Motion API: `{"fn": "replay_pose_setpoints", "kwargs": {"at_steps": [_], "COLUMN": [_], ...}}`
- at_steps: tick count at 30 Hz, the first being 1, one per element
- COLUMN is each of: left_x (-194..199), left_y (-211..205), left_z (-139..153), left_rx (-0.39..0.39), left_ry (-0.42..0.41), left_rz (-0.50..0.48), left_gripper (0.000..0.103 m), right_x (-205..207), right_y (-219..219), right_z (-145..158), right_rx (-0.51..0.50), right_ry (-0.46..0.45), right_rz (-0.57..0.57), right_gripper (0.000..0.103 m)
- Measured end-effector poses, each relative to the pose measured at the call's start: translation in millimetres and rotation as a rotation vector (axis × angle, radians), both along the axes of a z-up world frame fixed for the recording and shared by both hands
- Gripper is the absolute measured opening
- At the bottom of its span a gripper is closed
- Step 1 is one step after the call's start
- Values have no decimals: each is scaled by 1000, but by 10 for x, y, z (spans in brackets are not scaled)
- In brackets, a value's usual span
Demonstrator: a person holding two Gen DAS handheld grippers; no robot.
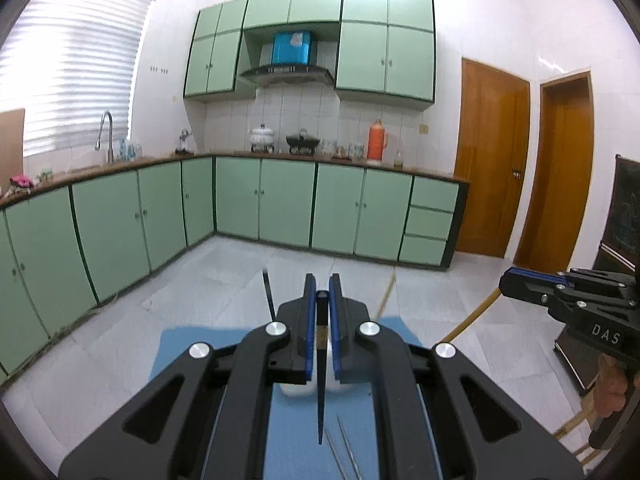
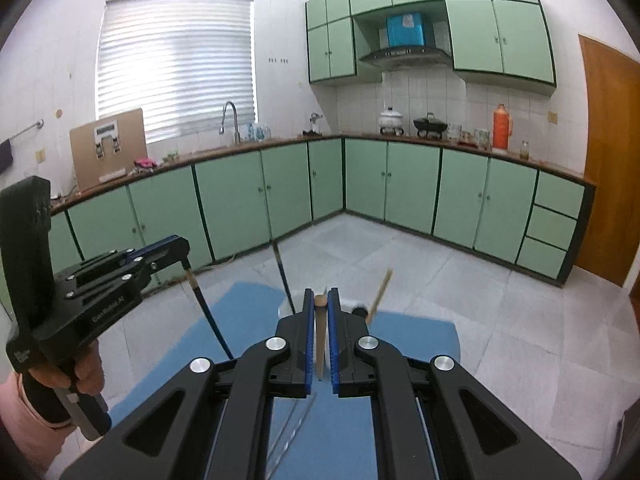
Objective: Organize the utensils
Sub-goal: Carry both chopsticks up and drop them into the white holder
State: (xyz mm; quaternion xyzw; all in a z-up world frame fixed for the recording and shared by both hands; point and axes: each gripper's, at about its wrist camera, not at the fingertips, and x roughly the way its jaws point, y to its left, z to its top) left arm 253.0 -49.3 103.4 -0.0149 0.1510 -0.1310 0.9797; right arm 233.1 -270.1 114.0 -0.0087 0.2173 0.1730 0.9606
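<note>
My left gripper (image 1: pixel 322 294) is shut on a dark chopstick (image 1: pixel 321 380) with a tan band, held up above the blue mat (image 1: pixel 192 352). It also shows in the right wrist view (image 2: pixel 182 252), with the chopstick (image 2: pixel 208 316) hanging down from it. My right gripper (image 2: pixel 320 300) is shut on a wooden-handled utensil (image 2: pixel 319 336); it also shows at the right of the left wrist view (image 1: pixel 506 284) with the wooden handle (image 1: pixel 472 316) slanting down. Another dark chopstick (image 2: pixel 284 280) and a wooden stick (image 2: pixel 380 292) stand up from a white holder (image 1: pixel 294 390) mostly hidden behind the grippers.
Two thin metal utensils (image 1: pixel 340 448) lie on the blue mat below the left gripper. Green cabinets (image 1: pixel 280 204) line the far walls, with a tiled floor (image 1: pixel 224 276) between. A wooden door (image 1: pixel 492 156) is at the right.
</note>
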Motion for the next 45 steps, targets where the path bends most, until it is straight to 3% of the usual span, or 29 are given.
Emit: {"fn": "replay_pose_setpoints", "kwargs": {"at_steps": [6,11,15,24,37,43,45], "left_x": [371,698,997,1505,1702,1697,1655], "left_y": [-76,-173,-281,-343,-208,-134,-115], "left_z": [388,507,397,-166,-660,-734,-725], "left_rx": [-29,-34,-14,19,47,42,35], "left_ry": [-83,-125,-127,-17,106,142,137], "left_rz": [21,47,68,96,114,112,112], "left_gripper": [6,6,6,6,6,7,9], "right_x": [326,657,951,1416,1588,1556,1504], "right_y": [79,124,144,172,239,293,268], "right_z": [254,274,149,-363,-839,-831,-795], "right_rx": [-9,-16,-9,-8,-18,-38,-41], "right_ry": [-45,-39,-3,100,202,187,166], "right_rz": [-16,-34,-45,-62,-59,-63,-76], "right_gripper": [6,6,6,6,7,7,17]}}
